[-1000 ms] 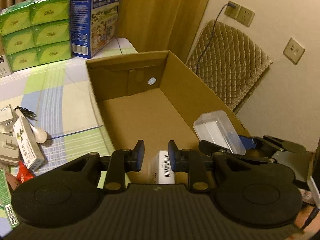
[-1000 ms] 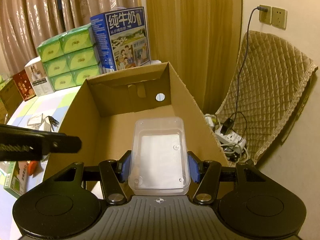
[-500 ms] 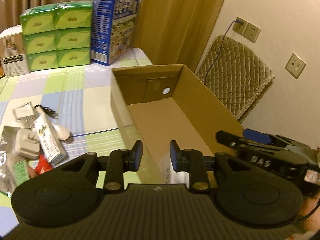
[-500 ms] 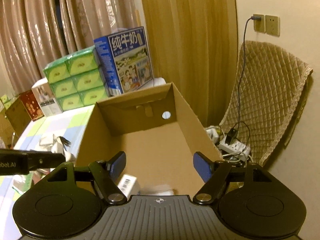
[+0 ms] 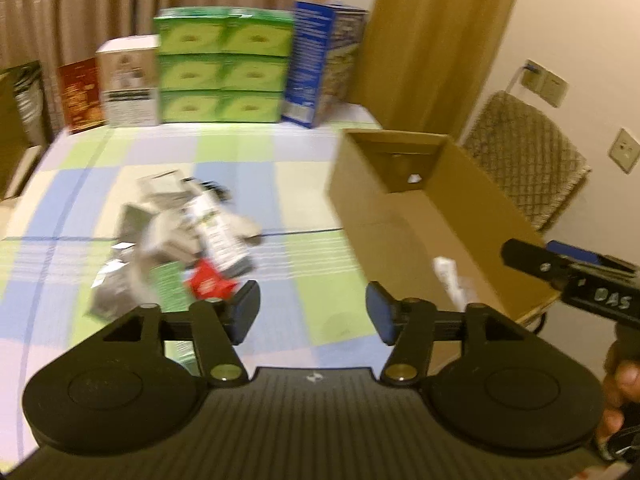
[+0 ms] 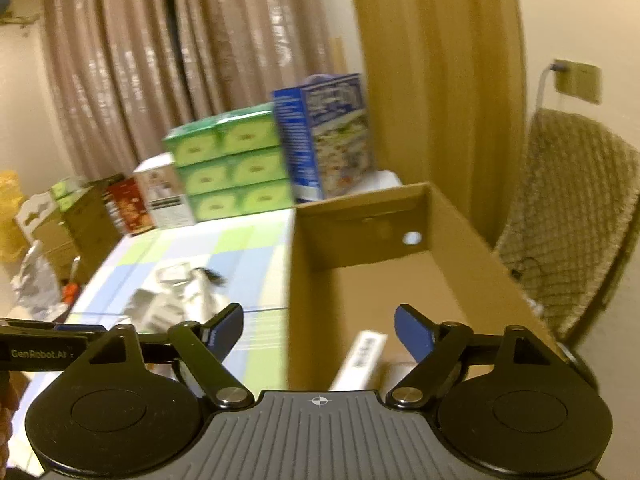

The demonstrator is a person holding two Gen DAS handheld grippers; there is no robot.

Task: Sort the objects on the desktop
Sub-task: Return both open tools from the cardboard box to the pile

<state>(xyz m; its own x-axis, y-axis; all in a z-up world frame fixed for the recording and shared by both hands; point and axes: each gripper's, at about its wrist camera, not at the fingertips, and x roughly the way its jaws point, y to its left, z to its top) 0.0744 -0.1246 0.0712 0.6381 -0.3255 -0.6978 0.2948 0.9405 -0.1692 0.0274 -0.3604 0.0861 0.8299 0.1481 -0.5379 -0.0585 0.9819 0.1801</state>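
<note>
Desktop objects (image 5: 180, 236) lie in a loose heap on the checked tablecloth (image 5: 288, 184), left of the cardboard box (image 5: 404, 216); motion blur softens the detail. Identifiable in the heap: a long white carton with green print (image 5: 218, 232), a red packet (image 5: 208, 282) at its near end, a green card (image 5: 170, 286) beside that, and grey and white wrappers behind. The box stands open-topped at the table's right edge, with a round hole (image 6: 412, 238) in its far wall. Inside, on the floor near the front, lies a white barcoded carton (image 6: 362, 354); a further pale item beside it is too blurred to identify.

Left gripper (image 5: 312, 312) hovers above the tablecloth between heap and box, fingers spread wide, nothing between them. Right gripper (image 6: 318, 330) is positioned over the box's near left wall, fingers likewise spread and empty. In the left wrist view the right tool's body is visible at the far right, gripped by a hand (image 5: 618, 400).

Along the table's far edge stand stacked green tissue packs (image 5: 222, 66), a blue milk carton (image 5: 322, 62), a white box (image 5: 128, 82) and a red box (image 5: 80, 94). A quilted chair back (image 6: 568, 232) stands right of the cardboard box, against the wall.
</note>
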